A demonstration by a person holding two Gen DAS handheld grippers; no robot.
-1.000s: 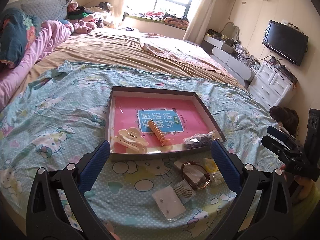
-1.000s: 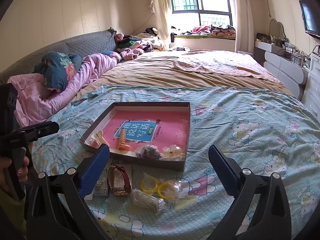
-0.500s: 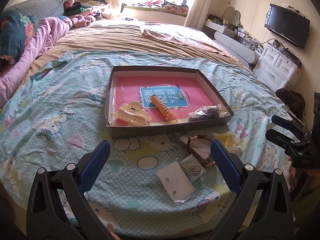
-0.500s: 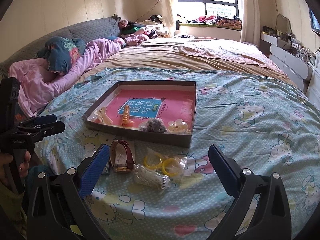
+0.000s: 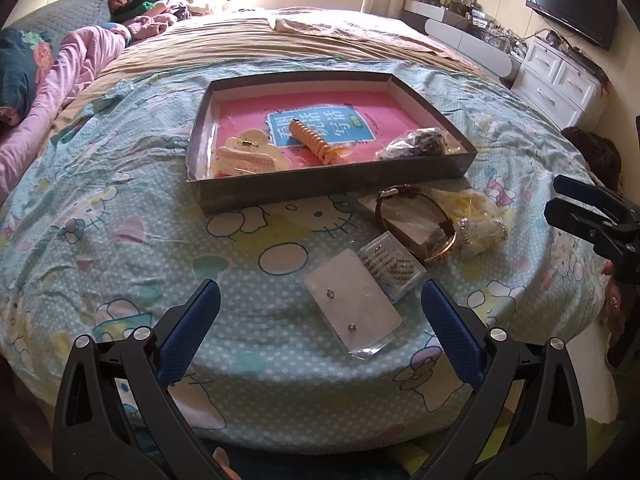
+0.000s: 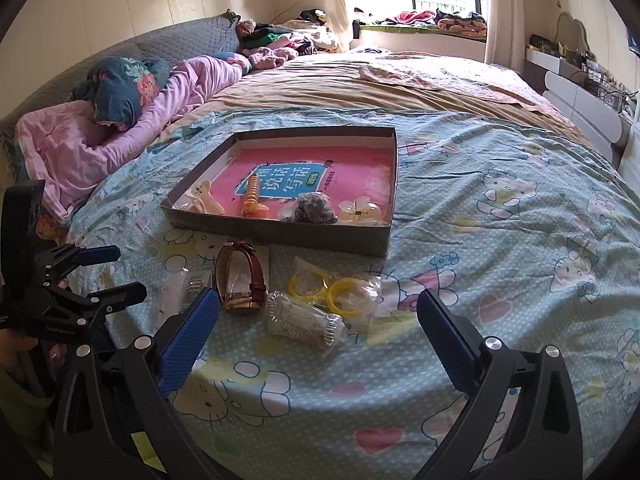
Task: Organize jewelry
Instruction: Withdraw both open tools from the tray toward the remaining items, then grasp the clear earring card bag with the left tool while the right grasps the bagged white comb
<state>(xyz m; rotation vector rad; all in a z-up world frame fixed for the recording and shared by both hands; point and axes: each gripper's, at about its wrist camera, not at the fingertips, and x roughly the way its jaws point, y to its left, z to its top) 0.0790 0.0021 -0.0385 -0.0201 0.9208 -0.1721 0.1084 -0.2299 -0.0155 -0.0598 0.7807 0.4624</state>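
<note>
The left tool (image 5: 320, 312) and the right tool (image 6: 318, 320) are both spread wide and hold nothing above the near edge of the bed's blue cartoon-print sheet (image 6: 500, 240). Nearest the left tool lies a clear flat packet of stud earrings (image 5: 354, 306), long axis running from near right to far left, touching a small clear box of beaded pieces (image 5: 391, 266). Just beyond lies a brown-strapped gold watch (image 6: 242, 276), strap pointing toward the tray, beside a clear ridged case (image 6: 306, 322) and bagged yellow rings (image 6: 340, 292). Farther on, the shallow grey cardboard tray with a pink floor (image 5: 332, 190) contains a cream claw clip (image 5: 250, 156), an orange spiral hair tie (image 5: 314, 142) lying near-to-far, and a bag of dark beads (image 5: 416, 144).
</note>
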